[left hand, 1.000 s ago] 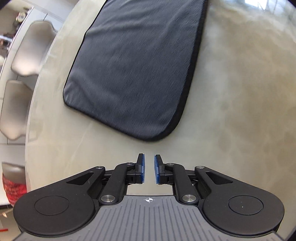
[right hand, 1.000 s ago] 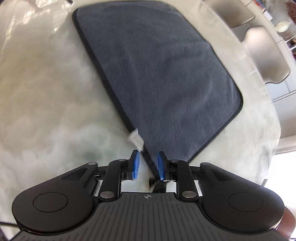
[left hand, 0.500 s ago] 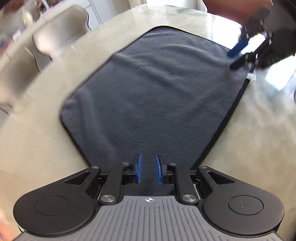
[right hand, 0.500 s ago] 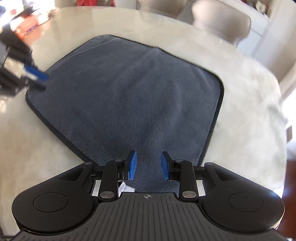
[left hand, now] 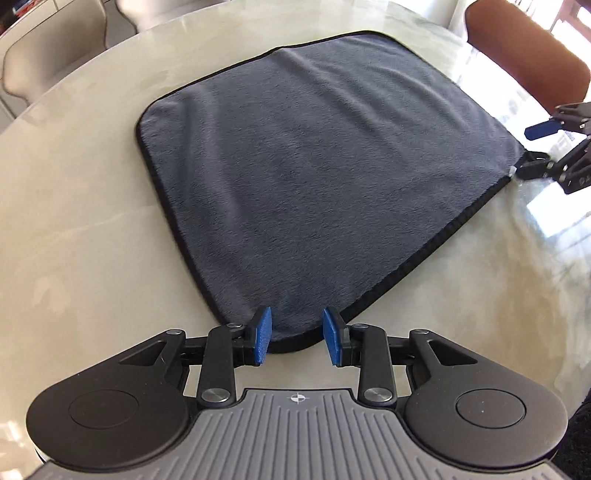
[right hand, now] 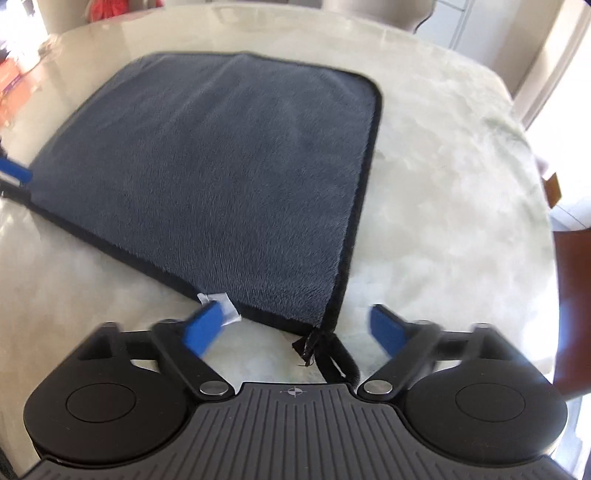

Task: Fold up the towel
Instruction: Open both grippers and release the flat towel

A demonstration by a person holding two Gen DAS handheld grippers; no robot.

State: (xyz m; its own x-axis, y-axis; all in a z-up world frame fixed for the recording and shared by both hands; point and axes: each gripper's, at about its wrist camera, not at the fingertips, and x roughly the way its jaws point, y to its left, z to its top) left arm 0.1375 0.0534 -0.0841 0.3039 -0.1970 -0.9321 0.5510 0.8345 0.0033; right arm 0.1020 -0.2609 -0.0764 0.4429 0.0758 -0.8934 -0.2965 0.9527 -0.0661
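A dark grey towel (left hand: 314, 177) with black edging lies flat on the round pale table (left hand: 74, 240); it also shows in the right wrist view (right hand: 221, 177). My left gripper (left hand: 297, 334) is open, its blue pads either side of the towel's near corner. My right gripper (right hand: 295, 328) is wide open, just short of another corner, where a black hanging loop (right hand: 321, 350) and a white label (right hand: 221, 301) stick out. In the left wrist view the right gripper (left hand: 546, 147) sits at the towel's right corner. A blue pad of the left gripper (right hand: 13, 171) shows at the left edge of the right wrist view.
Beige chairs (left hand: 55, 33) stand beyond the table's far left edge and a brown chair (left hand: 528, 62) at the far right. Another brown chair (right hand: 570, 295) is at the right in the right wrist view. Bright glare lies on the table (left hand: 554, 229).
Both grippers have opened wider; the right one most. The left gripper has drawn back slightly, so the towel corner now lies between its pads. The right gripper has backed off its corner.
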